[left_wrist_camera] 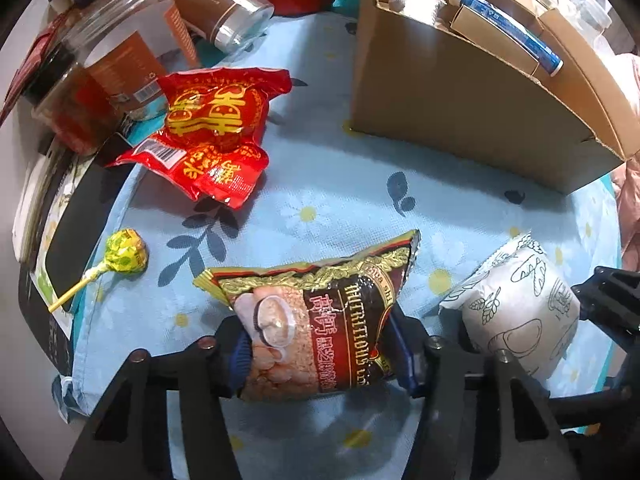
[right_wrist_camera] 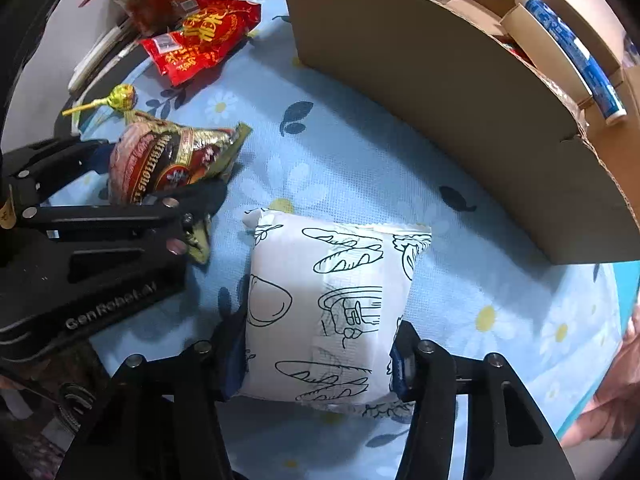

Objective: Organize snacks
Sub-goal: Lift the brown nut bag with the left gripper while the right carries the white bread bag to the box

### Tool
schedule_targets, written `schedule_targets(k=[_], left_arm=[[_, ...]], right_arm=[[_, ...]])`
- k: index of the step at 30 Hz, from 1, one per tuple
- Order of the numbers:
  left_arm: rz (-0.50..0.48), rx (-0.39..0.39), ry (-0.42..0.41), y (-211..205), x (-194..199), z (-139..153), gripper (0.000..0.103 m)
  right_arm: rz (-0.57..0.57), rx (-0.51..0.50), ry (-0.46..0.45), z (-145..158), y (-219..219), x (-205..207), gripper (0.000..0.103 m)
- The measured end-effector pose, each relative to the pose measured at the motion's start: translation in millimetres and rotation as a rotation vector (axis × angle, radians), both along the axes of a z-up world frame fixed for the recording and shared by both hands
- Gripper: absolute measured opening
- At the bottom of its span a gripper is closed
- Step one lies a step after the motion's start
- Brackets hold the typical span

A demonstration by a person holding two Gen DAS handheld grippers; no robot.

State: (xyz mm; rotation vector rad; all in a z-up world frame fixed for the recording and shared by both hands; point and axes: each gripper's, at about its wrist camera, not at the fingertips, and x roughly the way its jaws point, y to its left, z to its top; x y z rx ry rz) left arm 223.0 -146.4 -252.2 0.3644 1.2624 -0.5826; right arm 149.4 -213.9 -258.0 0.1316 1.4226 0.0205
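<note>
My left gripper (left_wrist_camera: 322, 356) is shut on a brown and gold snack packet (left_wrist_camera: 320, 320), its pads pressing both sides just over the blue floral cloth (left_wrist_camera: 340, 200). To its right, my right gripper (right_wrist_camera: 318, 360) is shut on a white packet with line drawings of bread (right_wrist_camera: 320, 304). The right wrist view shows the brown packet (right_wrist_camera: 160, 164) at left, squeezed between the left gripper's fingers (right_wrist_camera: 192, 196). A red and gold packet (left_wrist_camera: 212, 132) lies loose at the far left. A green-wrapped lollipop (left_wrist_camera: 126, 256) rests by the cloth's left edge.
An open cardboard box (left_wrist_camera: 460, 92) stands at the far right and holds a blue and white tube (left_wrist_camera: 508, 24) and other items. Clear jars (left_wrist_camera: 224, 4) and dark containers crowd the far left corner. A person's hand (right_wrist_camera: 616, 400) shows at the right edge.
</note>
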Motion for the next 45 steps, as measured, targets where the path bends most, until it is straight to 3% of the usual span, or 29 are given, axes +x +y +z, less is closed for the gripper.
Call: schedule_targets(k=[5,15,19,30,45], left_arm=[[0.020,-0.011,0.034,6.4,0.0,3.4,0.050],[0.041,-0.021,0.027,18.9,-20.4,16.6,0.050],[0.062,-0.037,0.015,41.9,-29.6,25.5,0.050],[0.094,-0.092,-0.028,66.2,-35.9,63.3,0.050],[0.061,-0.186,-0.138,41.6,-30.6,137.0,0.050]], right_arm=[[0.002,0.047,0.001,4.6,-7.5,0.1,0.054],[0.030,0.092,-0.031,24.4,-2.2,-6.3,0.054],[0.043,0.091,-0.051,35.7,-5.6,-15.5,0.054],[0.062,0.079,-0.122,64.2,8.2,-24.2,0.054],[0.034,0.057,-0.251,126.2,-8.7,-23.0,0.054]])
